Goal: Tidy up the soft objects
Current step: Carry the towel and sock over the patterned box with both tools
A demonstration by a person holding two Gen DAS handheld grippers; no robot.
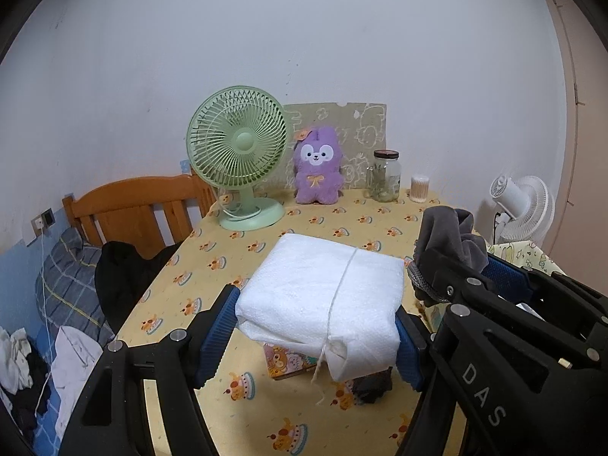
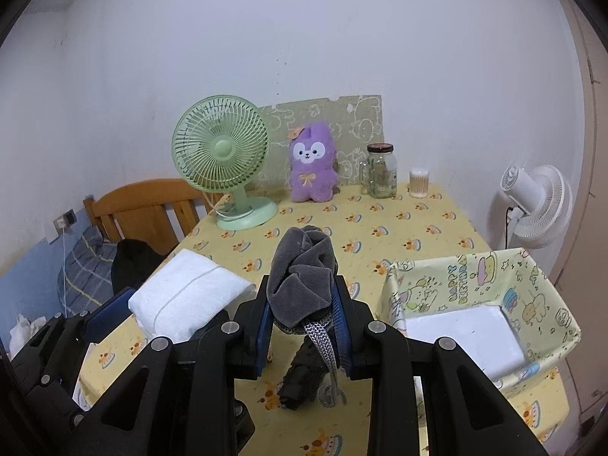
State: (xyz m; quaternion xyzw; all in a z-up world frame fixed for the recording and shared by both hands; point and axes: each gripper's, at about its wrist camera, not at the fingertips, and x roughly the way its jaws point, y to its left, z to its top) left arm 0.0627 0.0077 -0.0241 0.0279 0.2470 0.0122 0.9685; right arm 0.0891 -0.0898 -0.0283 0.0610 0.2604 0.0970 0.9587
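Observation:
My left gripper (image 1: 317, 336) is shut on a folded white towel (image 1: 323, 296) tied with string and holds it above the yellow tablecloth; the towel also shows in the right wrist view (image 2: 190, 300). My right gripper (image 2: 302, 326) is shut on a bundled grey cloth (image 2: 302, 281) with a grey woven strap (image 2: 323, 345) hanging from it, held above the table. The grey cloth shows at the right of the left wrist view (image 1: 446, 235). A yellow cartoon-print box (image 2: 532, 288) with a white base stands open at the right. A dark cloth (image 2: 300, 380) lies on the table under the right gripper.
At the table's back stand a green fan (image 2: 222, 159), a purple plush toy (image 2: 312, 163), a glass jar (image 2: 380, 171) and a cotton-swab pot (image 2: 419, 184). A small patterned box (image 1: 288, 363) lies under the towel. A wooden bed headboard (image 1: 133, 212) is left, a white fan (image 2: 539, 205) right.

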